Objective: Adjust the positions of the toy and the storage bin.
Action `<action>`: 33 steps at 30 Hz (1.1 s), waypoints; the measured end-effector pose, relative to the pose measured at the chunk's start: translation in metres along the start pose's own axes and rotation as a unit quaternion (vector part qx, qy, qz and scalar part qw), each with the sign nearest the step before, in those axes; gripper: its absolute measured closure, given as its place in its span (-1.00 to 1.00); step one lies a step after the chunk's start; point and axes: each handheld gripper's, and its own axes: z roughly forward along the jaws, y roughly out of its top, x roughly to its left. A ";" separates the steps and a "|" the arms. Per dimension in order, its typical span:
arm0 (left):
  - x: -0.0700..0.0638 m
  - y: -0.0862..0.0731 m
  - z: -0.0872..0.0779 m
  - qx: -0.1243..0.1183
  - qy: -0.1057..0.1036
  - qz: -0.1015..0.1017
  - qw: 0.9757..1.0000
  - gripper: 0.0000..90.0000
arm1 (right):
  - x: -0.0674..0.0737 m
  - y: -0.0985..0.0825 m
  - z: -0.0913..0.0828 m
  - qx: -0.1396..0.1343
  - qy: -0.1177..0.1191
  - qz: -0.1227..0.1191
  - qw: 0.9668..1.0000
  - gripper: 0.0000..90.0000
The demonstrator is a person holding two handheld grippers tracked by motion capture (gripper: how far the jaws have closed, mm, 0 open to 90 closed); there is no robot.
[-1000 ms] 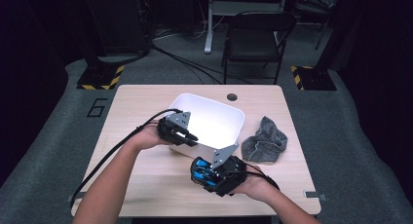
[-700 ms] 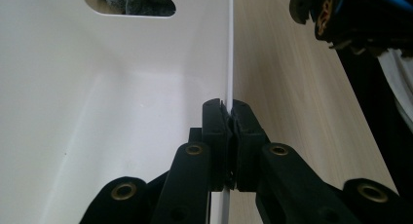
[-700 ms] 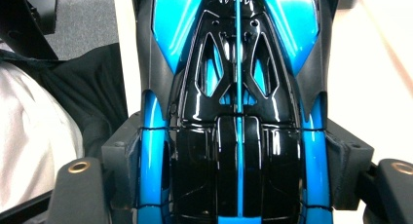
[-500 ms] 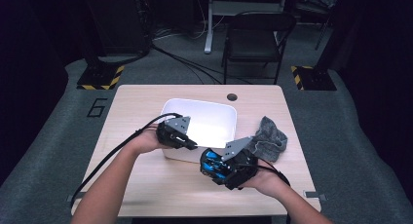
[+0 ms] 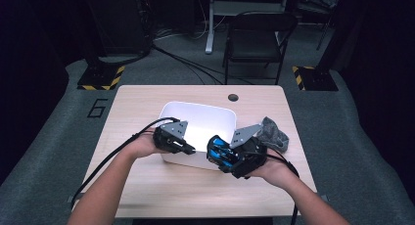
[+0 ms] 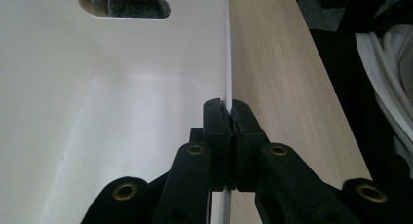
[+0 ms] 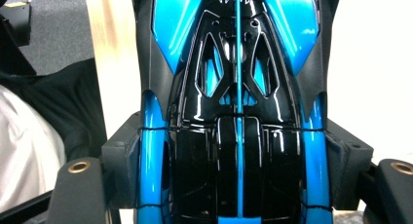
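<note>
Now the toy car hovers at the bin's near edge.

Right gripper (image 5: 219, 155) pinches the glossy blue-black toy car (image 7: 237, 87), light, slippery plastic, by its flanks; left gripper (image 6: 226, 112) clamps the white bin's (image 5: 195, 118) stiff rim.

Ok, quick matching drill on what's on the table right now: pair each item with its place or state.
Items:
1. white bin
2. toy car
3. grey cloth
4. left gripper

States:
a. crumpled on the table by the bin's right side
b. shut on the bin's rim
c. blue and black, held in the right gripper
d. standing mid-table

Pairs: 1-d, 2-c, 3-a, 4-b
</note>
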 end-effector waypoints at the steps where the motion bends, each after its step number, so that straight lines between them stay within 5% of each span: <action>1: 0.000 0.000 0.000 0.001 -0.003 0.004 1.000 0.93 | -0.001 0.002 -0.002 0.001 -0.001 0.003 1.000 -0.42; 16: -0.019 0.005 0.005 -0.004 -0.015 0.026 1.000 0.93 | -0.023 0.026 -0.004 -0.002 -0.028 -0.001 1.000 -0.42; 33: -0.044 0.015 0.014 -0.012 -0.041 0.063 0.997 0.92 | -0.031 0.043 0.018 0.006 -0.032 0.005 0.999 -0.42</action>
